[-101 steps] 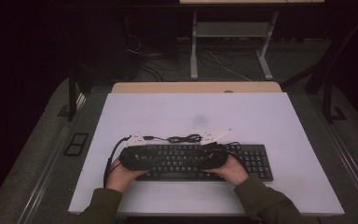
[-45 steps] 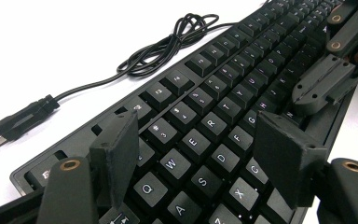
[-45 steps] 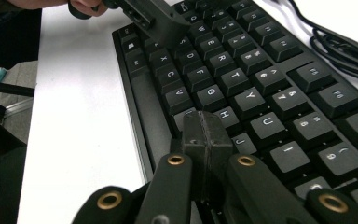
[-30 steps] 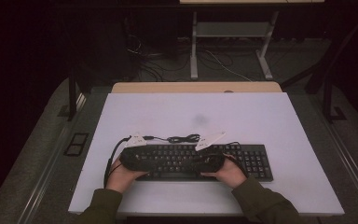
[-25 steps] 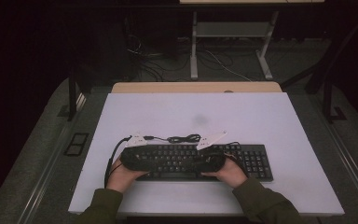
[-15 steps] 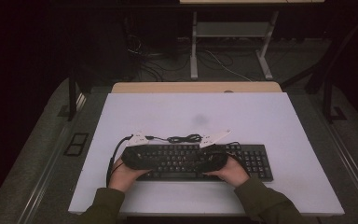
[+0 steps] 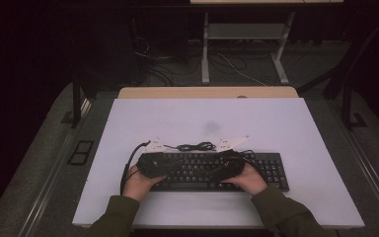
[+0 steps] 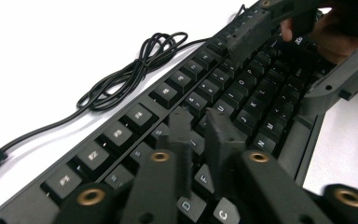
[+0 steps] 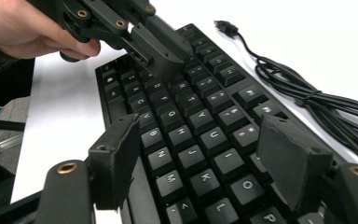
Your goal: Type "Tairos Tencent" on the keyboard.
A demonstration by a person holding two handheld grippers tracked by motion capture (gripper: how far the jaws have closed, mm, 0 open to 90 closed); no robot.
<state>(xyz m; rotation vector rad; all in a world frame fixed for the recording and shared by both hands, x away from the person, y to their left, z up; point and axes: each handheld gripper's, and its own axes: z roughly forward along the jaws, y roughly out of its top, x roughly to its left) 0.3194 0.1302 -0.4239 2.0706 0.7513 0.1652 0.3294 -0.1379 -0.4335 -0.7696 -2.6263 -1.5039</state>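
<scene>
We find the keyboard (image 7: 212, 170) flat at the table's (image 7: 296, 128) near edge, its cable (image 8: 126, 74) coiled just behind. Both grippers hover over the keys. The left gripper (image 8: 200, 123) has just been closing, jaws almost together, nothing between them; the right gripper (image 9: 205, 140) has just been opening, spread, empty. We judge key-pressing is underway; next calls for a closed tip set on 1 key. No containers present.

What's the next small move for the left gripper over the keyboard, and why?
Probably a short press down onto a key. The left gripper has just been closing, jaws nearly together with nothing between them, tips poised above the keyboard. The right gripper has just been opening.
</scene>
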